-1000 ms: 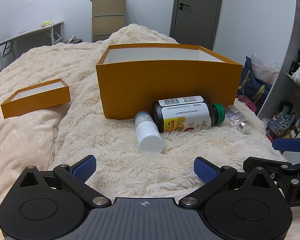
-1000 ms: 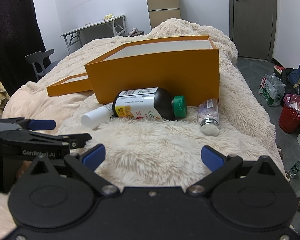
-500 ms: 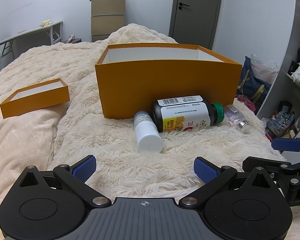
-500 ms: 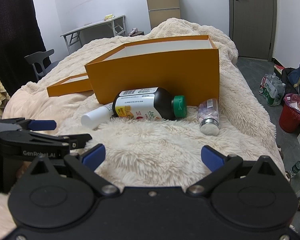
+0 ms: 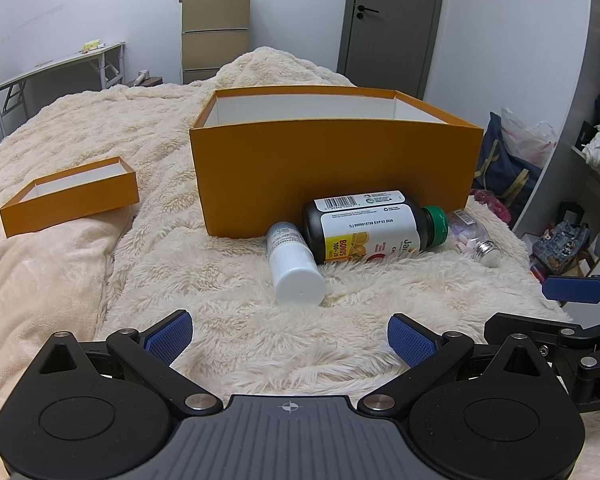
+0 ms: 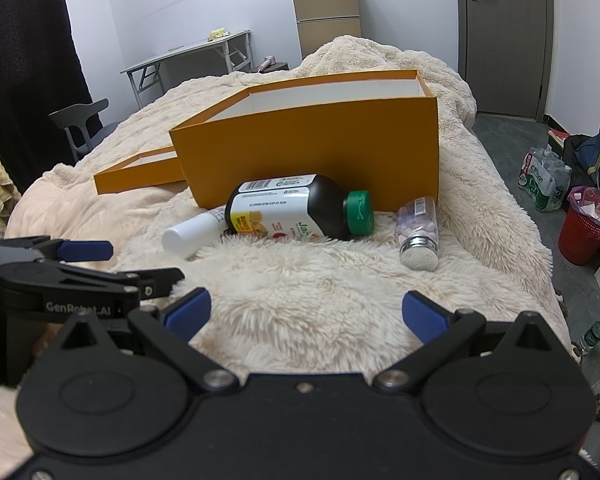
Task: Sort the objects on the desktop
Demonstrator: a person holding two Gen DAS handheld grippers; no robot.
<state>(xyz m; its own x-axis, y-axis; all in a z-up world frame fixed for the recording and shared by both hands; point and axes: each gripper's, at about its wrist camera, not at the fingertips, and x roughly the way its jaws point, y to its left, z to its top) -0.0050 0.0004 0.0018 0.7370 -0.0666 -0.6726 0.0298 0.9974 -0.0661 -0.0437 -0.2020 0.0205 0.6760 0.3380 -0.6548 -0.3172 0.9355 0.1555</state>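
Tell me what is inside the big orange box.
Only white inner walls show inside the box. Its front wall hides the floor in both views, so any contents cannot be seen.

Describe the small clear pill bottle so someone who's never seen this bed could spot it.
Find the big orange box on the fluffy blanket. Three bottles lie before it; the clear bottle is rightmost, beside the dark bottle. Only it shows pale pills and a silver cap.
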